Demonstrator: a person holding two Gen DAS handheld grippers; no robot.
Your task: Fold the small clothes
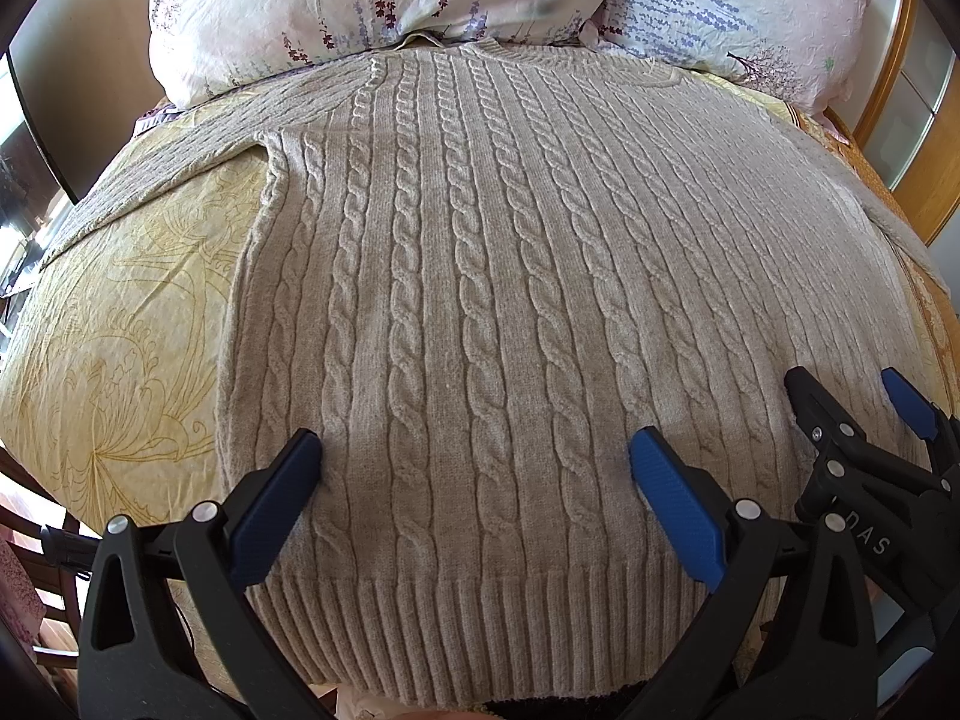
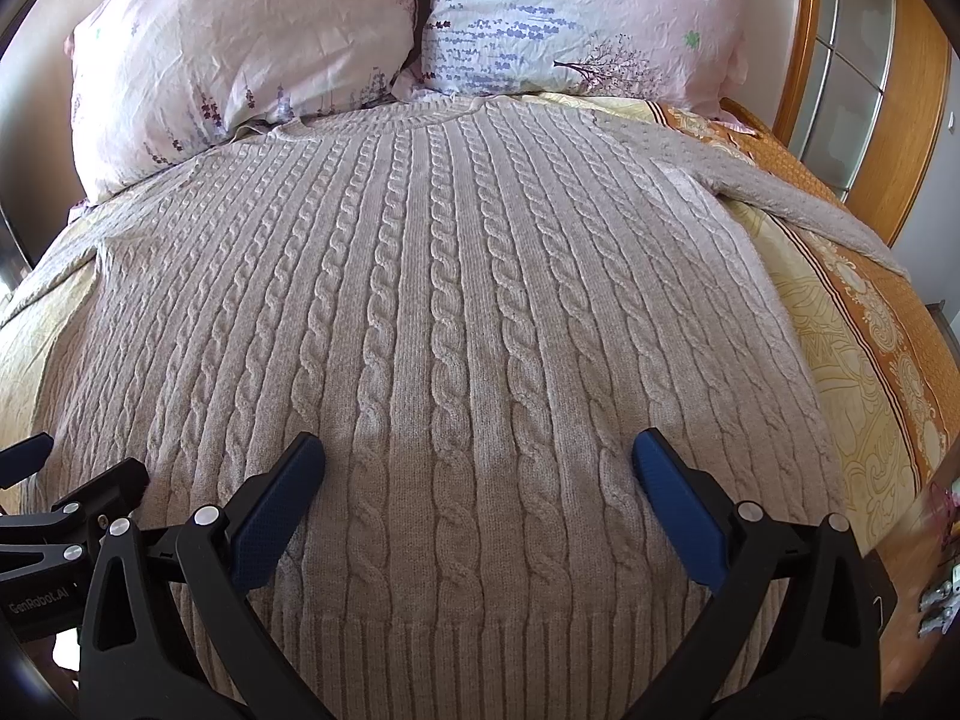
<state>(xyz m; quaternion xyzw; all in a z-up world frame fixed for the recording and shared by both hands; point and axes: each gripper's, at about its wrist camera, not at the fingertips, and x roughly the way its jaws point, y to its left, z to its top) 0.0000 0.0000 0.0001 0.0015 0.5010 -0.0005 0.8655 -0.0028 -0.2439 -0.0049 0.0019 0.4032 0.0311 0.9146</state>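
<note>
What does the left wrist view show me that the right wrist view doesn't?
Only the left wrist view shows the sweater's left sleeve stretching off over the yellow bedspread and the whole right tool, open.

Only the right wrist view shows the right sleeve lying over the orange border of the bedspread, and the wooden door frame's glass panes.

Both show the cable-knit sweater spread flat, its ribbed hem nearest, two floral pillows beyond the collar, and both tools open.

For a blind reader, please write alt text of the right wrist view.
A beige cable-knit sweater lies flat on a bed, its neck toward two floral pillows. The open right gripper hovers over its lower part, near the ribbed hem. The left gripper shows at the left edge.
</note>
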